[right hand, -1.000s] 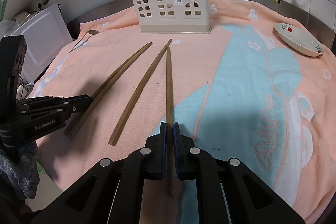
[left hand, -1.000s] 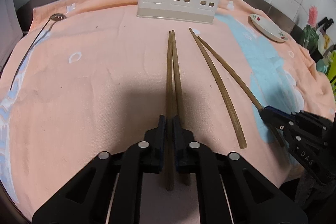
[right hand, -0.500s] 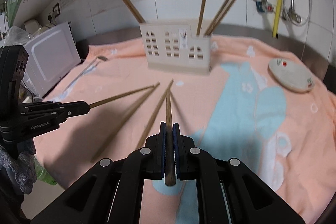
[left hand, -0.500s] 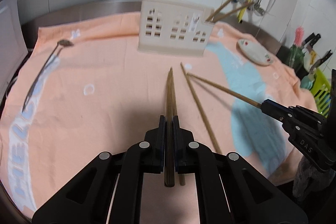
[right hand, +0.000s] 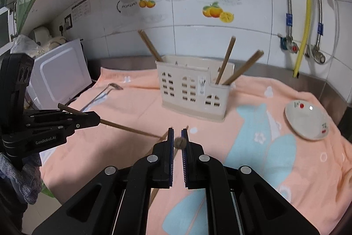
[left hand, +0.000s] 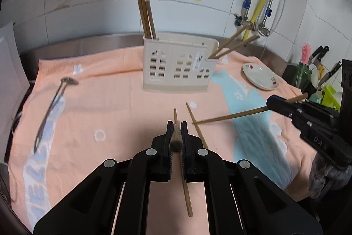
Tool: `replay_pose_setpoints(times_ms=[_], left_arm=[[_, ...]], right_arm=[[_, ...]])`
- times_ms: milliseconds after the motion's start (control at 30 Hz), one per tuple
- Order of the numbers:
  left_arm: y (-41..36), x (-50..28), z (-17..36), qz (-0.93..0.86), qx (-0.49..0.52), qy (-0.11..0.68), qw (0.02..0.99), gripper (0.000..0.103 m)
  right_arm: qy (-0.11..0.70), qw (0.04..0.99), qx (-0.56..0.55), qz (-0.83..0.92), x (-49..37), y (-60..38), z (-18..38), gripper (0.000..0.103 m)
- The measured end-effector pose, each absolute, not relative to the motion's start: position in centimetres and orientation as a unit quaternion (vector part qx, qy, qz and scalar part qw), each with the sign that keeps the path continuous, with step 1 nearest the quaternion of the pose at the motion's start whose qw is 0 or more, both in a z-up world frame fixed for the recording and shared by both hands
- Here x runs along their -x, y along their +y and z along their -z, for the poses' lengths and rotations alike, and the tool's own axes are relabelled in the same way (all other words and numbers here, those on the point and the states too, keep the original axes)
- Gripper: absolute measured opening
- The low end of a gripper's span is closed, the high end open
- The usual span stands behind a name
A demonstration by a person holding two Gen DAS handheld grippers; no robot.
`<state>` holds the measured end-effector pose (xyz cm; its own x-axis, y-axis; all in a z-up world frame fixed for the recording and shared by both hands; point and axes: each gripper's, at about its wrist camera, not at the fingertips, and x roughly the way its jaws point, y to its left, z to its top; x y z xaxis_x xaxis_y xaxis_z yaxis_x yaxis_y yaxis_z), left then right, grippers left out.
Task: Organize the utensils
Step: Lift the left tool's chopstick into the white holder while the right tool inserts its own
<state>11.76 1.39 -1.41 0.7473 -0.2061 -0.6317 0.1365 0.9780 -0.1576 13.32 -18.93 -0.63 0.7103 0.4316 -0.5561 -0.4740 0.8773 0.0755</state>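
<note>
My left tongs (left hand: 176, 124) grip one chopstick (left hand: 176, 142), right tongs (right hand: 177, 132) grip another chopstick (right hand: 180, 142); two chopsticks (left hand: 186, 188) lie before the holder (left hand: 178, 67), five inside.

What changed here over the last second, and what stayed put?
Both the left gripper and right gripper rose, each lifting its clamped chopstick off the towel. Two loose chopsticks, holder, spoon and dish stayed.

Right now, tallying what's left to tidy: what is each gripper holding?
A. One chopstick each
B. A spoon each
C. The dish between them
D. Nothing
A: the left gripper and the right gripper are each shut on a single wooden chopstick, lifted off the towel.
</note>
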Motion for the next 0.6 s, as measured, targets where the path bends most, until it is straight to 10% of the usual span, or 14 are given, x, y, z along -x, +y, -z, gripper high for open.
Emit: replay_pose_setpoints(times_ms=[600], left_arm=[[1.4,-16.1,-3.7,0.104,0.028,0.317,0.942,0.005]], right_arm=[[0.250,0.945,0.030,-0.208,-20.8,-21.7,-9.7,0.006]])
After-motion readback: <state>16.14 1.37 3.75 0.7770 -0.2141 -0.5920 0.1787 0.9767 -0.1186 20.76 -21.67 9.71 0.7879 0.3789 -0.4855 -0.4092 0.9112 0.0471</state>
